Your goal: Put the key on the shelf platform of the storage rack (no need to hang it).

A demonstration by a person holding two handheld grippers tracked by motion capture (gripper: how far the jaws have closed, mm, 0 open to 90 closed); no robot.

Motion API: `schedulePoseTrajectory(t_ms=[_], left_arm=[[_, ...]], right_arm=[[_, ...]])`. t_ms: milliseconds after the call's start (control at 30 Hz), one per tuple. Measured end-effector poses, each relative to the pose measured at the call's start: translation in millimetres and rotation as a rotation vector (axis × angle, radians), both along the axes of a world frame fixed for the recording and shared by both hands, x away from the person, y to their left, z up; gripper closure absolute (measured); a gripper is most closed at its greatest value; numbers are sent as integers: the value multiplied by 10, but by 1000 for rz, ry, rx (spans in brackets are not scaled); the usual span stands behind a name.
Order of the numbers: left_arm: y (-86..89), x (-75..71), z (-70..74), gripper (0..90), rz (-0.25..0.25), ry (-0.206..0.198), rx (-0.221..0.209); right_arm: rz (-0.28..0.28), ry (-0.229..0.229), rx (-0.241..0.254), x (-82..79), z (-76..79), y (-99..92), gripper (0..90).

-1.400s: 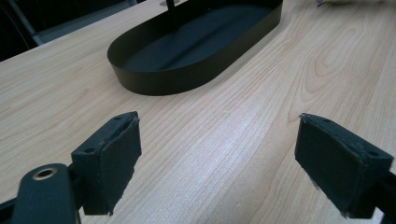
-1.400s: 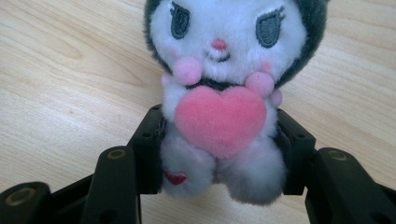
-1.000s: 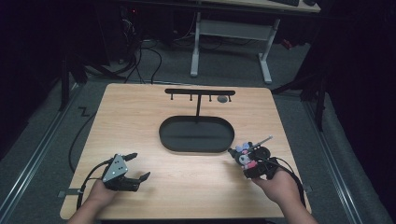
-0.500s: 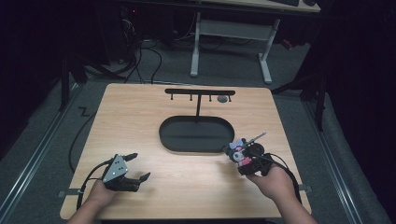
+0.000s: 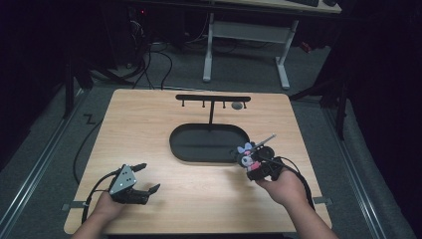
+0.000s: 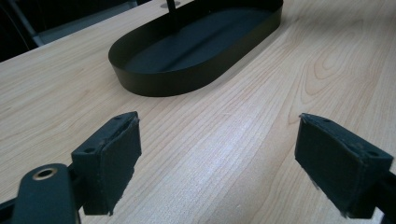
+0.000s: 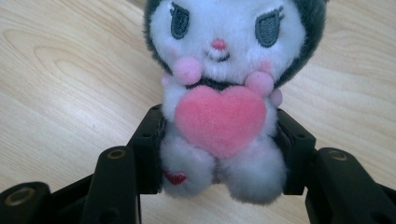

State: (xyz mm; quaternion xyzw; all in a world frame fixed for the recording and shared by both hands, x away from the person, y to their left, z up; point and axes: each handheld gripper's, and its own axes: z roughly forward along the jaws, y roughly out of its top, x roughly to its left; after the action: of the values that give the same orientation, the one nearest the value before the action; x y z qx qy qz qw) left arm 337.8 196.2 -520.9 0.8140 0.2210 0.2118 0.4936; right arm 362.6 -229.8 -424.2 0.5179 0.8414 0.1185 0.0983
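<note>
A small plush toy [image 7: 219,93] with a white face, dark hood and pink heart sits between the jaws of my right gripper [image 7: 219,149], which is shut on its body. In the high view the plush toy [image 5: 247,155] is held up just off the right end of the black oval tray [image 5: 199,148], with the right gripper [image 5: 254,167] below it. A thin strap or stick rises from the toy's head toward the upper right. My left gripper [image 5: 147,178] rests at the table's front left, open, with bare wood between its pads [image 6: 114,154]. The tray [image 6: 154,84] lies ahead of it.
A black T-shaped hanger rack [image 5: 213,98] with several pegs stands at the tray's back edge, a small grey thing [image 5: 237,105] hanging near its right end. The wooden table [image 5: 139,129] has dark floor and a desk frame [image 5: 244,35] beyond it.
The right gripper has carried the plush toy left and slightly up, toward the tray's right end. The left gripper has stayed still.
</note>
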Motion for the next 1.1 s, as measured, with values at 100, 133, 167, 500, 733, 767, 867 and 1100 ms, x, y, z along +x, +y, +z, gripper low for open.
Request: schedulePoseTrajectory(t_ms=[100, 133, 167, 500, 733, 767, 867, 1100], left_arm=[[0, -1, 0, 154, 0, 0, 0], [-1, -1, 0, 154, -3, -1, 0], [-1, -1, 0, 154, -3, -1, 0], [1, 2, 0, 154, -4, 0, -3], [2, 2, 0, 154, -1, 2, -1], [2, 1, 0, 154, 0, 1, 0], [1, -6, 0, 154, -1, -1, 2], [16, -8, 1, 154, 7, 1, -5]], right_arm=[[0, -5, 1, 23, 24, 29, 473], [7, -11, 2, 48, 45, 50, 473], [7, -13, 7, 61, 52, 59, 473], [15, -14, 4, 157, 62, 147, 473], [27, -5, -1, 244, 44, 227, 473], [30, -5, 0, 260, 36, 238, 473], [40, -5, 4, 316, 18, 295, 473], [49, -10, 11, 391, 32, 364, 473]])
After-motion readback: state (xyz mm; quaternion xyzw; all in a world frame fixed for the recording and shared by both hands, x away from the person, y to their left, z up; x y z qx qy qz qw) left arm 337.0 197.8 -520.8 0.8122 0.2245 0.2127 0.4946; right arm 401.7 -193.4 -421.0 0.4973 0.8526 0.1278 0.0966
